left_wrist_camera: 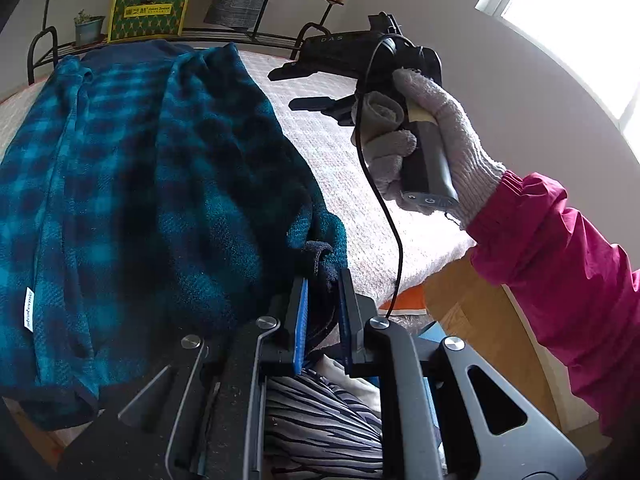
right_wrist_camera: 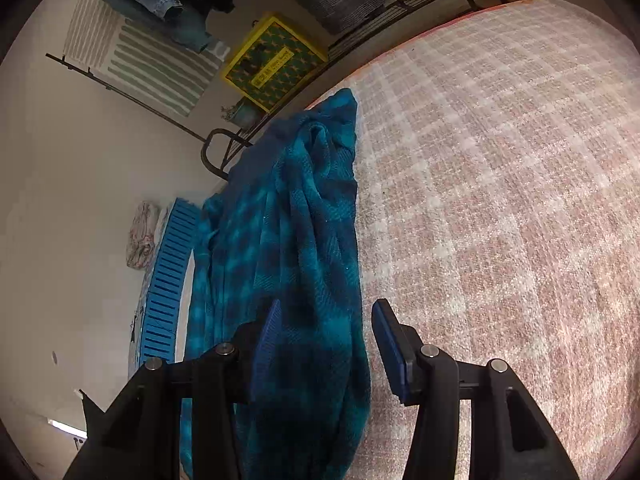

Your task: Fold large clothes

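A blue and teal plaid fleece garment [left_wrist_camera: 132, 184] lies partly folded lengthwise on the left side of a bed covered by a pink-and-white checked blanket [left_wrist_camera: 344, 148]. My left gripper [left_wrist_camera: 323, 280] is shut on a dark hem corner of the garment at the bed's near edge. In the left wrist view a hand in a knitted glove, with a pink sleeve, holds my right gripper [left_wrist_camera: 290, 89] above the bare blanket. In the right wrist view the right gripper [right_wrist_camera: 328, 332] is open; the garment [right_wrist_camera: 288, 240] lies under its left finger, with no pad pressing on it.
A black metal rack at the bed's far side holds a yellow-green box [left_wrist_camera: 148, 10] and a small potted plant [left_wrist_camera: 88, 28]. A blue slatted crate [right_wrist_camera: 168, 280] stands left of the bed. A window [left_wrist_camera: 580, 20] is at the right. Striped fabric [left_wrist_camera: 320, 420] shows below the left gripper.
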`<state>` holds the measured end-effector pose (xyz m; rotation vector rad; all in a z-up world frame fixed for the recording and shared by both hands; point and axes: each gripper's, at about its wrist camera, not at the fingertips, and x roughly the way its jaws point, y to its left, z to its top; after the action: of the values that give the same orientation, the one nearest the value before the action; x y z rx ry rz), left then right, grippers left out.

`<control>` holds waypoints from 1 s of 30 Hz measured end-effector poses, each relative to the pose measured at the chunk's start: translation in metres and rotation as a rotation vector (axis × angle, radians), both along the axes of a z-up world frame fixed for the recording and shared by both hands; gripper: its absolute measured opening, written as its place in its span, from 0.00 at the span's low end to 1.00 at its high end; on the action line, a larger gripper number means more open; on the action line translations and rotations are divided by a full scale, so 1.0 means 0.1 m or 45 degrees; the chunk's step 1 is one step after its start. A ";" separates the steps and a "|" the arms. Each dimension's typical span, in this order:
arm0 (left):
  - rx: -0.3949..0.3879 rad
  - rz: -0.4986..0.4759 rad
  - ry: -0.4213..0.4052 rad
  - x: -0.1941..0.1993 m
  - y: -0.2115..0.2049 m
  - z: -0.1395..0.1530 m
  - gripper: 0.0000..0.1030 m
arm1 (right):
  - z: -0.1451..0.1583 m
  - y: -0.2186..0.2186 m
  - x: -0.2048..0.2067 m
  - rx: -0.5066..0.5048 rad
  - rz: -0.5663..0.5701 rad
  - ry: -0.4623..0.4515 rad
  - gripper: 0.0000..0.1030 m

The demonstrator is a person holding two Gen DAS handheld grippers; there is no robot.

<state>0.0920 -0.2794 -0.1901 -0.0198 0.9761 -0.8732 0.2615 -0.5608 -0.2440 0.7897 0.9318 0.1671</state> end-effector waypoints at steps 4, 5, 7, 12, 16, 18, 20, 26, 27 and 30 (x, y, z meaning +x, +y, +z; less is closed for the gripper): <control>-0.038 0.019 0.029 0.01 0.05 0.00 0.11 | -0.23 0.15 0.33 -0.030 0.038 0.115 0.40; -0.050 0.025 0.040 0.02 0.07 0.00 0.11 | -0.27 0.19 0.38 -0.026 0.060 0.132 0.21; -0.076 0.039 0.059 0.03 0.13 -0.01 0.11 | -0.26 0.27 0.42 -0.062 0.065 0.156 0.11; -0.159 0.098 0.123 0.05 0.36 -0.04 0.11 | 0.10 0.50 0.55 -0.235 0.126 0.139 0.06; -0.231 0.157 0.175 0.08 0.58 -0.08 0.11 | 0.43 0.88 0.68 -0.439 0.198 0.132 0.06; -0.252 0.188 0.183 0.05 0.69 -0.09 0.11 | 0.55 1.14 0.75 -0.556 0.244 0.125 0.05; -0.270 0.216 0.197 0.05 0.79 -0.10 0.11 | 0.64 1.43 0.80 -0.686 0.306 0.114 0.05; -0.286 0.318 0.255 0.10 1.11 -0.22 0.09 | 0.62 2.25 1.02 -0.912 0.486 0.098 0.05; -0.279 0.337 0.259 0.10 1.16 -0.24 0.09 | 0.58 2.38 1.07 -0.936 0.509 0.100 0.05; -0.245 0.372 0.291 0.10 1.29 -0.33 0.02 | 0.36 2.70 1.21 -1.025 0.576 0.112 0.05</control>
<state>0.1017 -0.1508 -0.2231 -0.4246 1.0666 -0.7003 0.3822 -0.2909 -0.2077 -0.1641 1.1354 0.1332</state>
